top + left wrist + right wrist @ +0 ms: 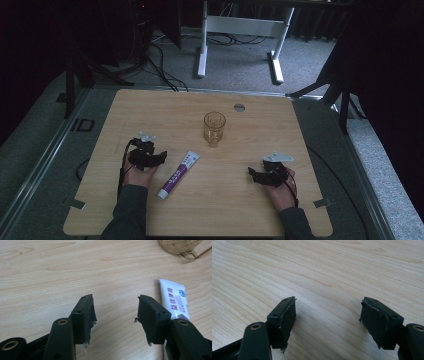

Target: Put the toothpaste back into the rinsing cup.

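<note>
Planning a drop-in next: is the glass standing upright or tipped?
Upright. In the high view the glass stands on its base on the table, its round rim facing up.

A white-and-purple tube [178,175] lies flat just right of the left gripper [161,158]; an amber glass [214,127] stands upright beyond it.

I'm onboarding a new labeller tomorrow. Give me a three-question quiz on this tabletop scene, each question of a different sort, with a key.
1. True or false: the left gripper is shut on the toothpaste tube.
2. Multiple choice: the glass cup stands A) at the table's near edge, B) beyond the tube, toward the far side, C) on the floor.
3. Fill in: in the high view, the tube lies closer to the ____ gripper than to the right gripper.

Key: 1 false, both grippers are open and empty; 2 B; 3 left.
</note>
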`<state>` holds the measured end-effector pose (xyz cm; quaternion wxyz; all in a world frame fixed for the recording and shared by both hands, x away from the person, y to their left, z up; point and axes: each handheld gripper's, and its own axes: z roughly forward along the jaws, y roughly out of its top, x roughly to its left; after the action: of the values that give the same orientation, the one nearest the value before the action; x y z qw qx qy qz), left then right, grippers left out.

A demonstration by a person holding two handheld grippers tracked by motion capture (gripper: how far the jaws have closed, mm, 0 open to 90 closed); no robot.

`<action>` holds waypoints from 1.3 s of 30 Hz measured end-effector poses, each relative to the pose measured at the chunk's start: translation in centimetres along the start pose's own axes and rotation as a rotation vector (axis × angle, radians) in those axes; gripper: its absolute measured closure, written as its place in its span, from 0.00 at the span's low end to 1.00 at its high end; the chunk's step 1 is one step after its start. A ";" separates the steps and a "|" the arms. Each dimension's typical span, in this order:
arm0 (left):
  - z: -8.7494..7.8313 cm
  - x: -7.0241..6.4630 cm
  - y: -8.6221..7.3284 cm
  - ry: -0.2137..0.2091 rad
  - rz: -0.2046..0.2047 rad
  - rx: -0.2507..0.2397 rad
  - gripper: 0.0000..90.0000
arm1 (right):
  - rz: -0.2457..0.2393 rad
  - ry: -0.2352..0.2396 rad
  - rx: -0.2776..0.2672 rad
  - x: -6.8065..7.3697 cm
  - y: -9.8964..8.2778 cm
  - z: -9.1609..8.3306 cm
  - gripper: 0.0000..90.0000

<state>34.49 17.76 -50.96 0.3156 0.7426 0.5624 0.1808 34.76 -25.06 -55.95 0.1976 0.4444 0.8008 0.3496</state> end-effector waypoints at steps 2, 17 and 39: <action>-0.2 -0.2 0.1 -0.001 0.002 -0.004 0.52 | 0.000 0.000 0.000 0.0 0.0 0.0 0.31; -1.4 -0.6 0.5 -0.018 0.016 -0.012 0.54 | 0.000 0.000 0.000 0.0 0.0 0.0 0.31; -2.0 -2.5 1.4 -0.025 0.055 0.033 0.54 | 0.000 0.000 0.000 0.0 0.0 0.0 0.31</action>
<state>33.52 15.64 -48.32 0.3050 0.7651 0.5407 0.1708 34.75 -25.05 -55.95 0.1975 0.4442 0.8009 0.3496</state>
